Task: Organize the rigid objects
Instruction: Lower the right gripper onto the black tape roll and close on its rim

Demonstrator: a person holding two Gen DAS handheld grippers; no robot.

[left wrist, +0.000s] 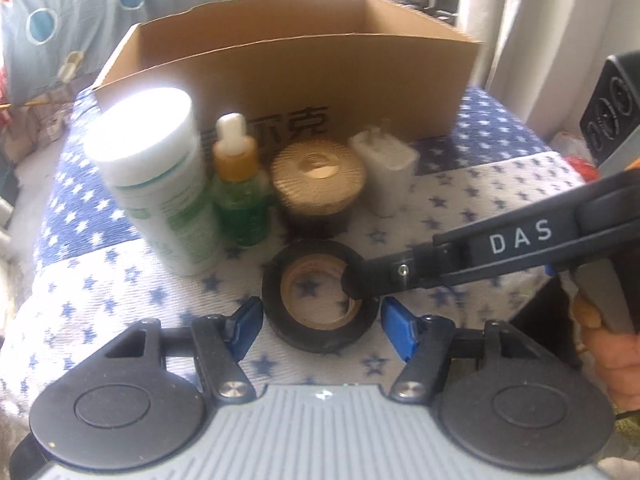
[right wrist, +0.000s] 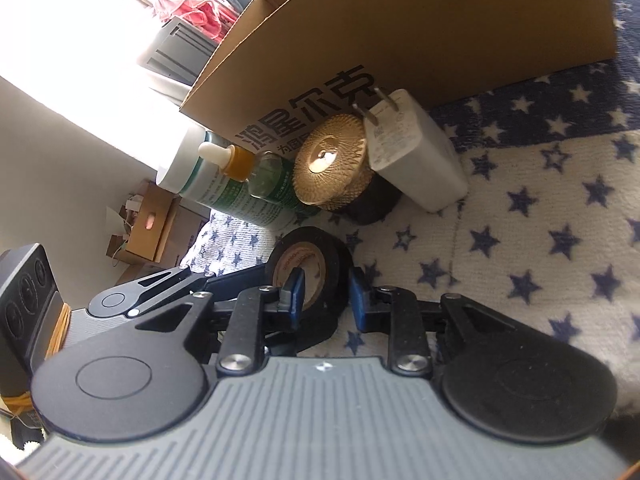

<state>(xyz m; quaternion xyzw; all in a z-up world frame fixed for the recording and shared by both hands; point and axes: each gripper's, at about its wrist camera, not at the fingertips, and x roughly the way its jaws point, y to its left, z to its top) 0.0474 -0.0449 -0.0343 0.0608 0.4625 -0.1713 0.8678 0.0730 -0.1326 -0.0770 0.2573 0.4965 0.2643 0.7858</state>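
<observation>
The left gripper (left wrist: 322, 320) is pitched steeply down over a white and blue star-patterned blanket (left wrist: 480, 216), its blue-padded fingers (left wrist: 248, 320) set either side of a black roll of tape with a tan cardboard core (left wrist: 320, 304). In the left wrist view the jaws are seen standing apart, with the roll lying flat between them; a narrow gap is visible at each pad, so the roll is flanked rather than clamped. The right gripper (left wrist: 354, 284) is brought in from the right at a shallower downward slope, and one black finger is seen inside the core of the roll, against the right side of the ring. In the right wrist view the same gripper (right wrist: 326, 298) is shown with one blue pad (right wrist: 294, 296) inside the core and the other outside the black wall of the roll (right wrist: 310, 264); the jaws are narrowly set and closed on that wall. A hand (left wrist: 612, 352) is partly visible at the right gripper's handle. Just behind the roll, a row of items is recorded in front of an open brown cardboard box (left wrist: 300, 76): a tall white bottle with green print (left wrist: 160, 184), a small green dropper bottle with an amber collar and white cap (left wrist: 240, 184), a round jar with a gold ribbed lid (left wrist: 318, 176), and a white plug-in charger standing on end (left wrist: 390, 168).
</observation>
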